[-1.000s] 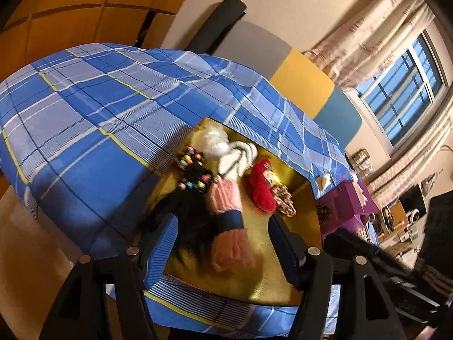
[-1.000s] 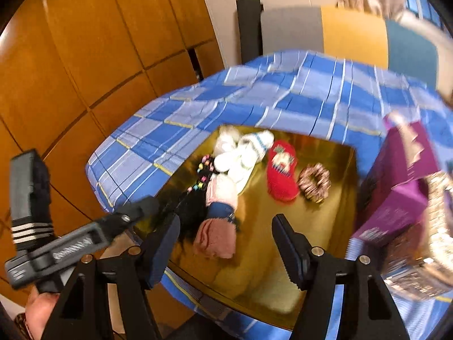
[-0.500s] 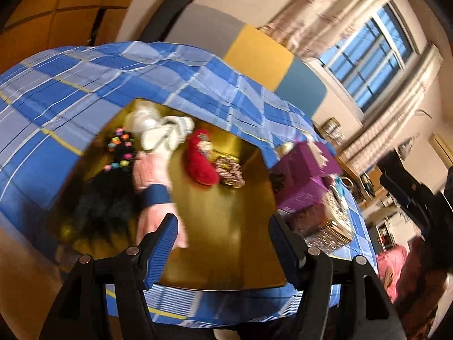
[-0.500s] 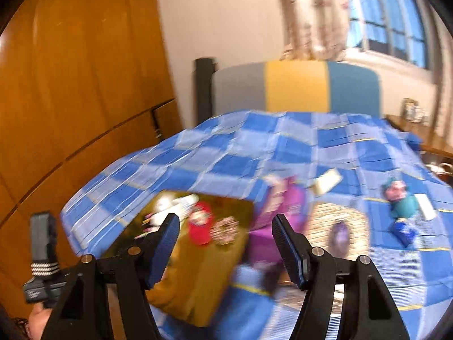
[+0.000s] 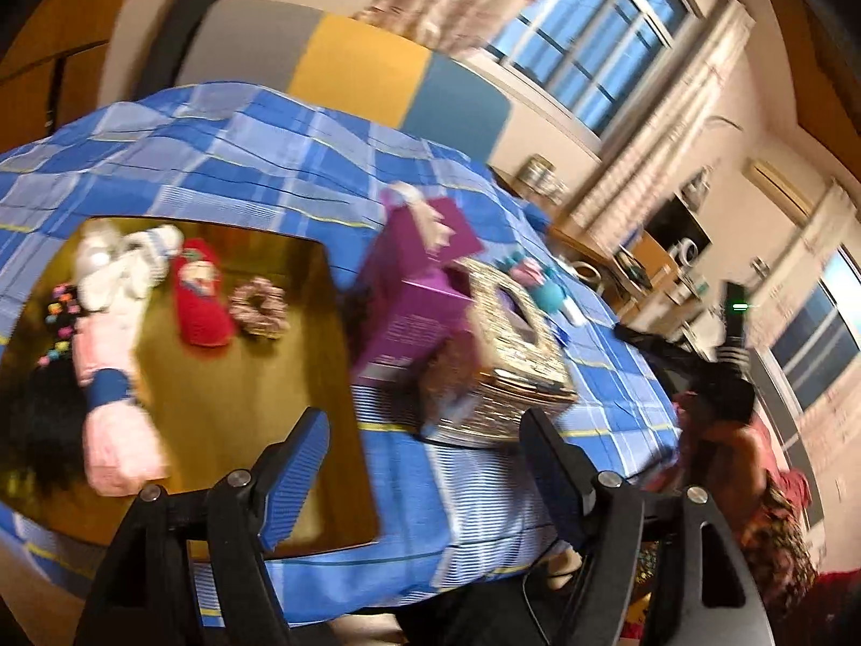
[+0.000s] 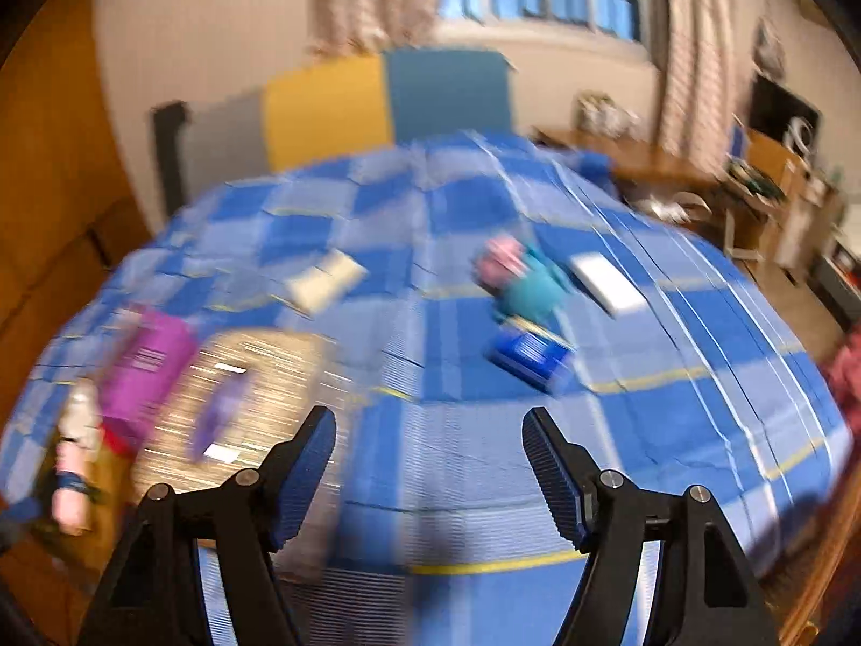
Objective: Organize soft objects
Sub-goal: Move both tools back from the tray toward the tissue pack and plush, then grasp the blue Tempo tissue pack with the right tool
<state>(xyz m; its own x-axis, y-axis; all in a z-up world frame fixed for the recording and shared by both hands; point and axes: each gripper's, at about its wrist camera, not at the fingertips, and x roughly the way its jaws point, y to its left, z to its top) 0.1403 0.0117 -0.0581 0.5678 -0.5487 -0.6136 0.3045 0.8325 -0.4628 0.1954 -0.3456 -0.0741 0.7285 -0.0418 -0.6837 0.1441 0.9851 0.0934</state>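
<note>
both views swung right off the gold tray (image 5: 323,323), fingers just widening, empty — teal toy (image 6: 530,290) clear only from right wrist

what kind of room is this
Most likely a bedroom at home. A bed under a blue plaid cover fills the view, with a padded headboard in grey, yellow and teal against the wall. Curtained windows and a cluttered desk stand to one side.
</note>
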